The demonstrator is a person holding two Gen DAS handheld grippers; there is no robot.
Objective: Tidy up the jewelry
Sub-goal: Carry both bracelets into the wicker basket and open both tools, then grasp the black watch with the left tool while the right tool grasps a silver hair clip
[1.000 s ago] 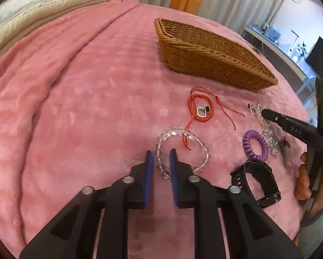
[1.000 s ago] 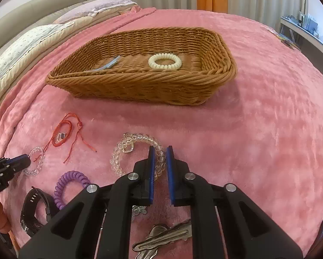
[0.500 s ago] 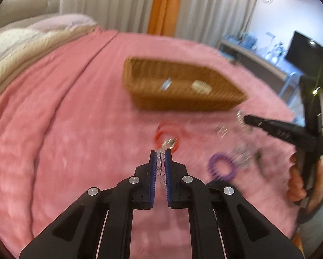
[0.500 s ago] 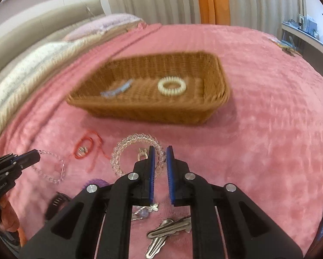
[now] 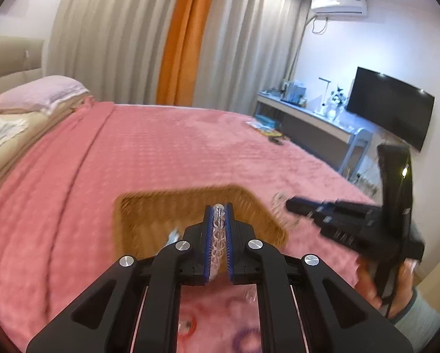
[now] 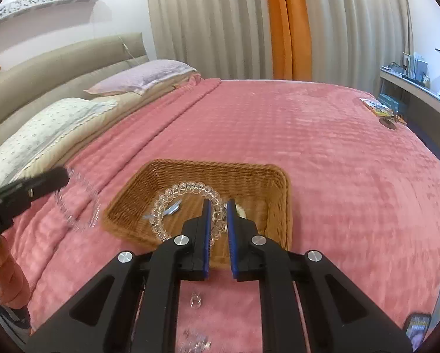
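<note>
Over the pink bed (image 6: 323, 135), at my left, I carry the left claw (image 5: 219, 229) clamped on a thin clear-bead bracelet (image 5: 218, 229), the beads pinched edge-on between the blue pads so the loop cannot slip; it hangs just short of the wicker basket (image 5: 149, 214), which is where I judge it belongs. Moving right, the basket (image 6: 249, 173) sits on the blanket and already holds a white bead ring (image 6: 242, 212) and a pale blue clip (image 6: 173, 207). Above its near half, the right claw (image 6: 219, 229) grips a chunkier clear bracelet (image 6: 184, 189) by one side, the loop standing free over the basket, ready to drop. Loose clear pieces (image 6: 196, 300) lie on the blanket below.
</note>
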